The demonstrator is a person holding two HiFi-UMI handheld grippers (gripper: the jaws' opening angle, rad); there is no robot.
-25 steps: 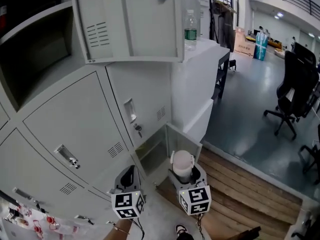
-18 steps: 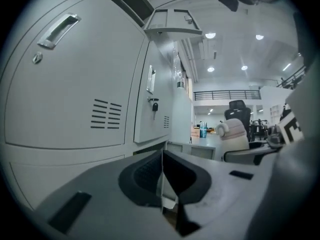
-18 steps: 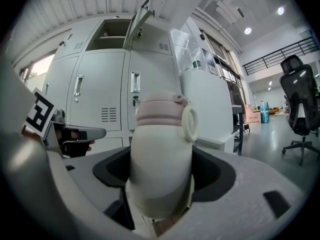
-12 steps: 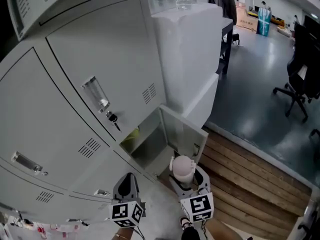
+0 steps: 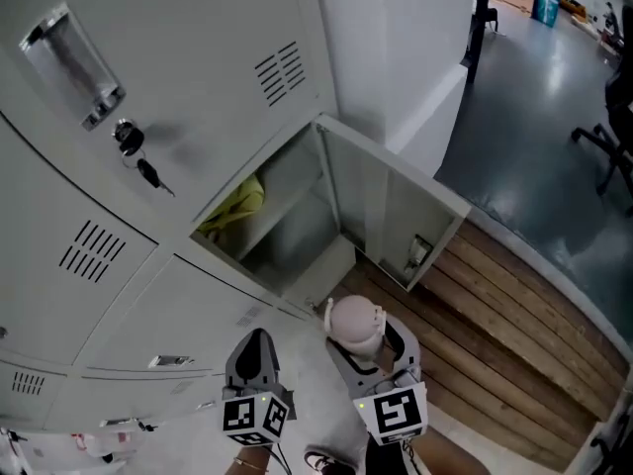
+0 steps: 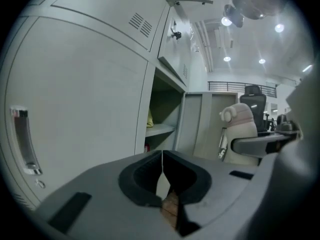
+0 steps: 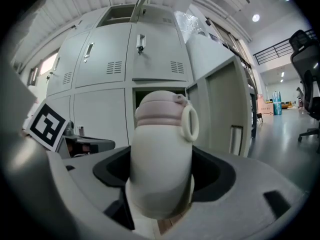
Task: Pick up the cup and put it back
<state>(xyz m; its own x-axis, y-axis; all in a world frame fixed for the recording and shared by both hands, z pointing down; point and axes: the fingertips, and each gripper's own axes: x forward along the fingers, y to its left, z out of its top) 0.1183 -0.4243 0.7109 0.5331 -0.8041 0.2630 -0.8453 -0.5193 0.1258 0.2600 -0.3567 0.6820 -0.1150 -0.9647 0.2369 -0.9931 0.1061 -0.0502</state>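
Note:
A cream cup [image 5: 354, 327] with a pink lid and a loop handle stands upright between the jaws of my right gripper [image 5: 364, 342], which is shut on its body. In the right gripper view the cup [image 7: 161, 154] fills the middle, in front of the open bottom locker compartment [image 7: 150, 95]. My left gripper [image 5: 254, 352] hangs beside it on the left, jaws shut and empty. The left gripper view shows its pads [image 6: 161, 170] meeting, with the cup [image 6: 241, 134] off to the right. The open compartment [image 5: 297, 240] lies just ahead of both grippers.
Something yellow [image 5: 240, 201] lies inside the compartment at its left. Its door [image 5: 396, 216] stands swung out to the right. Keys [image 5: 136, 156] hang from the locker above. Wooden planks [image 5: 514, 344] cover the floor at the right, with an office chair [image 5: 618, 117] beyond.
Both grippers have come down along the locker front to the level of the open bottom compartment. The cup stays held in the right gripper; the left stays shut.

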